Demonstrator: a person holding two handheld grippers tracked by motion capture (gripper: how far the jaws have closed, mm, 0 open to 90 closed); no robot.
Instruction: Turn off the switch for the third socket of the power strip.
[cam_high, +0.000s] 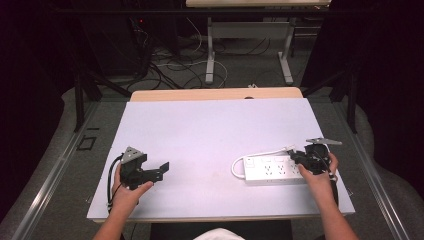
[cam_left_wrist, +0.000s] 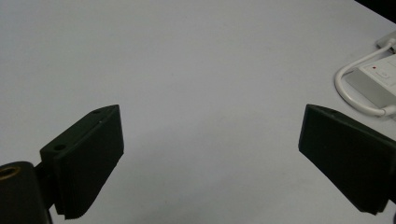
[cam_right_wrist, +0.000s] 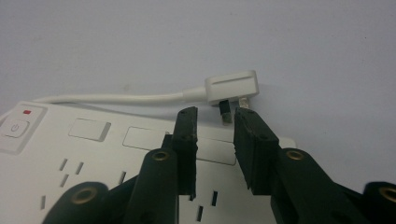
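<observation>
A: Which step is this?
B: Likely an approach. At lower right of the high view, the right tool (cam_high: 301, 159) sits over the power strip (cam_high: 272, 169) on the counter (cam_high: 210, 130), jaws narrow with nothing between them, near the plug (cam_right_wrist: 232, 87) lying just beyond.
A: Next?
B: Probably closing on that plug.
A: The left tool (cam_high: 159, 170)?
B: Lower left, jaws wide, empty.
A: Count?
B: One strip, one plug, two tools.
</observation>
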